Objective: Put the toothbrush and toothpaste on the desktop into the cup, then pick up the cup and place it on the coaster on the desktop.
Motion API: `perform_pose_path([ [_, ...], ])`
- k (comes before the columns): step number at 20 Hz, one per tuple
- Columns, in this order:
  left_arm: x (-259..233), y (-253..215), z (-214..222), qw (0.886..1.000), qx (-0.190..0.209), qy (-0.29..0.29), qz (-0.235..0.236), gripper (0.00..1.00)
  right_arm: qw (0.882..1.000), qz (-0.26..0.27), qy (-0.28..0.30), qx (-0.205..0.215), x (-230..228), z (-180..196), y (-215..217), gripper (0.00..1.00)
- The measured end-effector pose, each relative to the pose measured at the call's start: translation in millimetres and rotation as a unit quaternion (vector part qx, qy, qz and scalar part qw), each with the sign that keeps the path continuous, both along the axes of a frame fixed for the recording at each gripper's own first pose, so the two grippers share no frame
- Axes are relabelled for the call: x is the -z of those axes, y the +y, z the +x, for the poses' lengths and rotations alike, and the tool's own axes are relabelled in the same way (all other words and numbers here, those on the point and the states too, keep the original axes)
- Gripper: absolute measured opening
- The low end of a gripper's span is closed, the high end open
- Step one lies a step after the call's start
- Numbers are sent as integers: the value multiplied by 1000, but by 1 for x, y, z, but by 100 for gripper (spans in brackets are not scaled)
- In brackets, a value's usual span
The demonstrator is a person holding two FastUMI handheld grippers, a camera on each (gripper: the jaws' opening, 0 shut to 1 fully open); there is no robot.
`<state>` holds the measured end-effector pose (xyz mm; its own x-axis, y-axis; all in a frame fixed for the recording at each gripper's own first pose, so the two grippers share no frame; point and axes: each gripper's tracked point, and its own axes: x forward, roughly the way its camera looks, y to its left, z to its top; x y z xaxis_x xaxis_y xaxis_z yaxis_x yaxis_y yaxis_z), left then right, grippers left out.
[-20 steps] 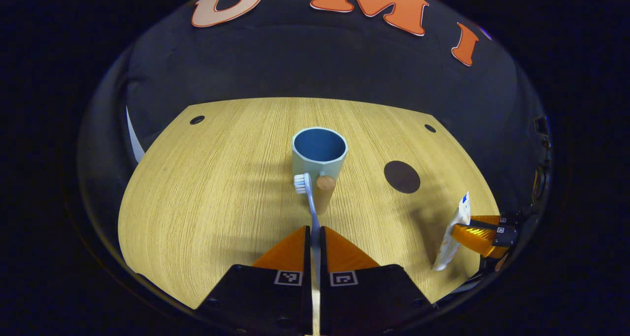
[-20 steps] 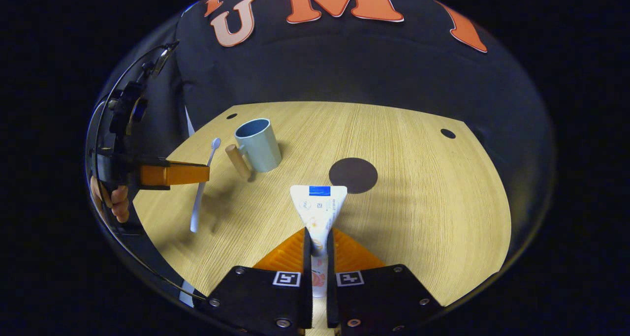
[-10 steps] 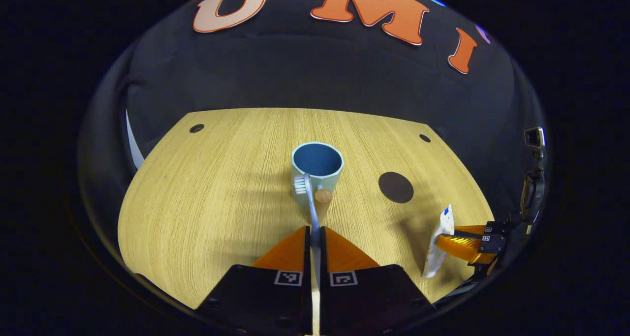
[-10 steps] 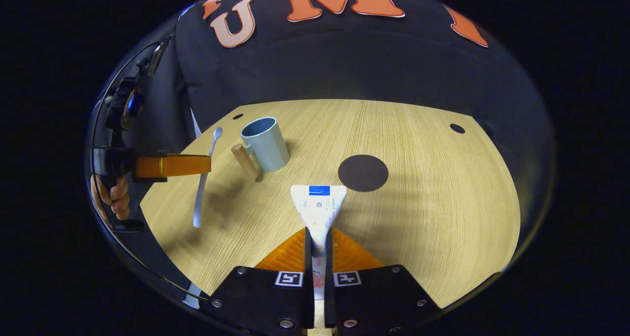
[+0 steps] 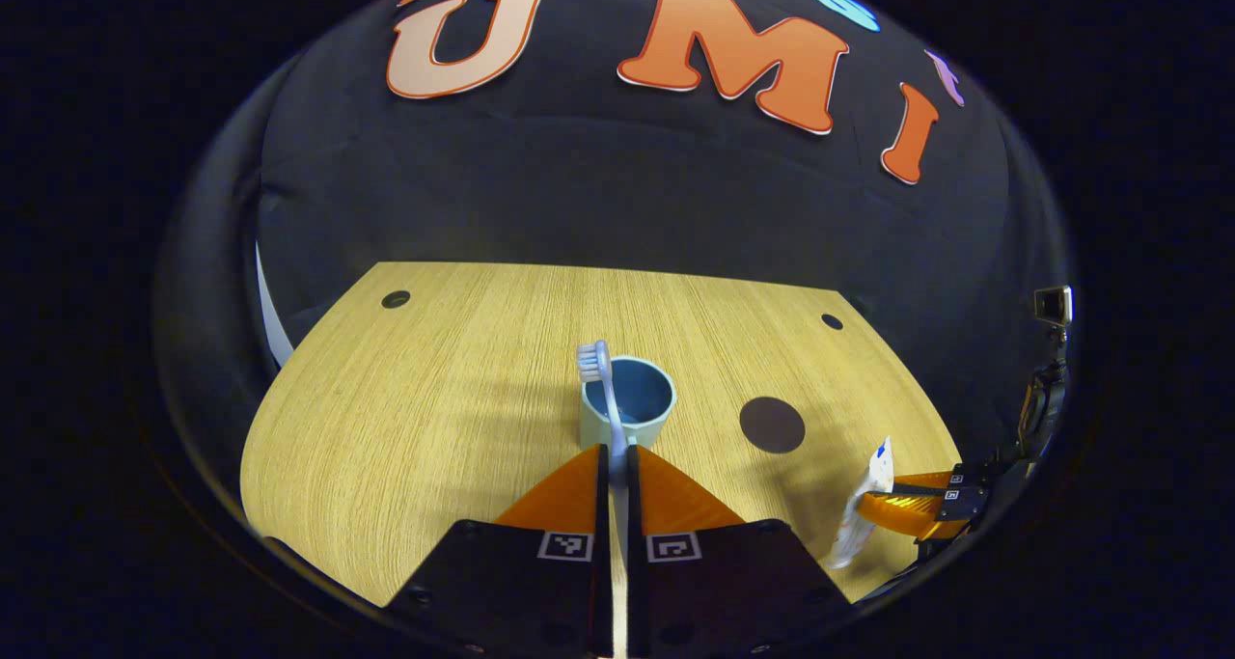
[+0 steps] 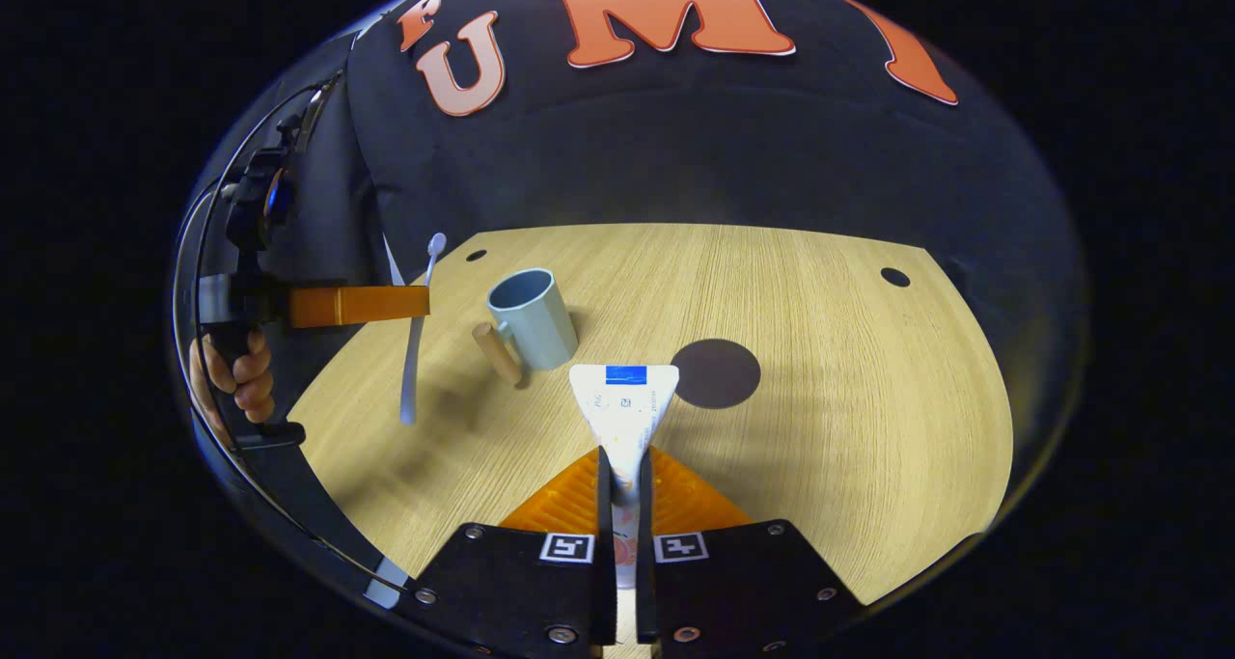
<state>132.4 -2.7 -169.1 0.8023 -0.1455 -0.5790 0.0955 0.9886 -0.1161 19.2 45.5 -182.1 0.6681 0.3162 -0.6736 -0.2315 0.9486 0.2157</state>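
The left gripper [image 5: 614, 456] is clamped on the toothbrush [image 5: 606, 398], both fingers pressed against its handle. In the left gripper view the brush stands upright, its white bristled head rising in front of the near left rim of the cup [image 5: 632, 410]. In the right gripper view the same gripper [image 6: 425, 303] shows at the far left, held by a hand [image 6: 236, 379], with the toothbrush [image 6: 415, 350] hanging clear of the table [image 6: 820, 370] and to the left of the cup [image 6: 534, 316], not touching it.

The right gripper [image 6: 625, 466] is closed on the toothpaste [image 6: 624, 418], gripping the tube low down so that its wide flat end points up and away. In the left gripper view that gripper [image 5: 892, 500] and the toothpaste [image 5: 864, 514] appear at the near right edge of the table [image 5: 405, 418].

The cup stands upright on the wood, open and empty as far as can be seen, its wooden handle [image 6: 496, 352] pointing toward the near left. The round dark coaster [image 6: 715, 373] lies flat to the right of the cup, apart from it; it lies between the cup and the toothpaste in the left gripper view [image 5: 772, 425].
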Motion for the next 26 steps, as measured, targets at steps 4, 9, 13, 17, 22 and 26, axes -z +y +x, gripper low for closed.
perform_pose_path([
  [4, -15, -2, 24, 1000, -2, -26, 0, 6, 1000, 7, -22, -1, -19, 8, 0, 8],
  [9, -28, -5, 58, 999, 0, -48, -1, 6, 999, 17, -42, 0, -38, 26, -3, 8],
  [13, -39, -8, 95, 998, 3, -61, -2, 5, 998, 16, -57, 0, -50, 47, -6, 8],
  [17, -42, -11, 130, 997, 7, -76, 3, 6, 998, 15, -63, -2, -52, 60, -5, 8],
  [22, -24, -19, 156, 997, 24, -75, 21, 6, 998, 20, -56, -1, -43, 76, -4, 8],
  [26, -4, -19, 160, 998, 25, -52, 16, 5, 998, 21, -53, 0, -39, 84, -1, 8],
])
